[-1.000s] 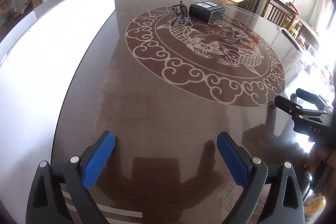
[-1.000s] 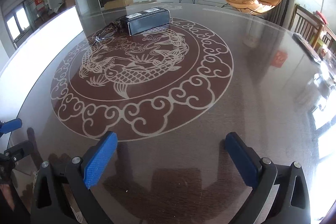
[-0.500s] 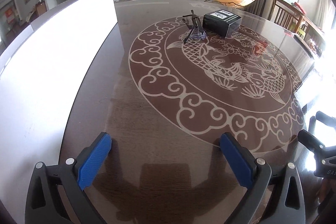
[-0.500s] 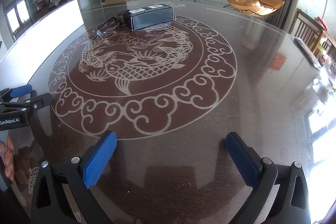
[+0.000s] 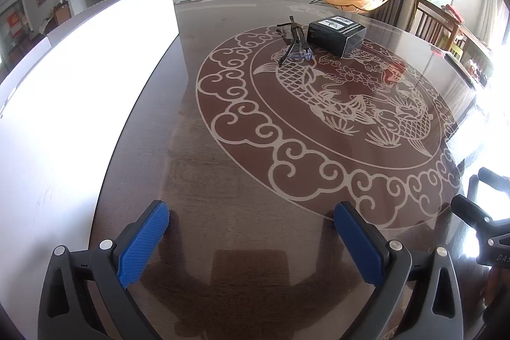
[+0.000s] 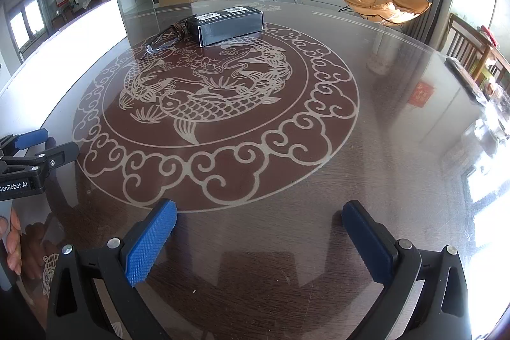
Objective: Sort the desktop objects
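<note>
A black box (image 5: pixel 335 36) with white labels lies at the far side of the round table; it also shows in the right wrist view (image 6: pixel 229 25). A pair of glasses (image 5: pixel 295 43) with dark arms lies just left of the box, touching or nearly touching it, and shows in the right wrist view (image 6: pixel 162 40) too. My left gripper (image 5: pixel 251 222) is open and empty, low over the near table edge. My right gripper (image 6: pixel 259 220) is open and empty, also near the front edge. Both are far from the objects.
The dark glass table (image 5: pixel 242 168) carries a pale fish and cloud pattern. A bright white panel (image 5: pixel 63 104) runs along the left edge. Wooden chairs (image 6: pixel 471 50) and small items stand at the right. Each gripper appears at the side of the other's view.
Both grippers have moved forward and tilted up, so the box and glasses look nearer. Both stay open and empty.
</note>
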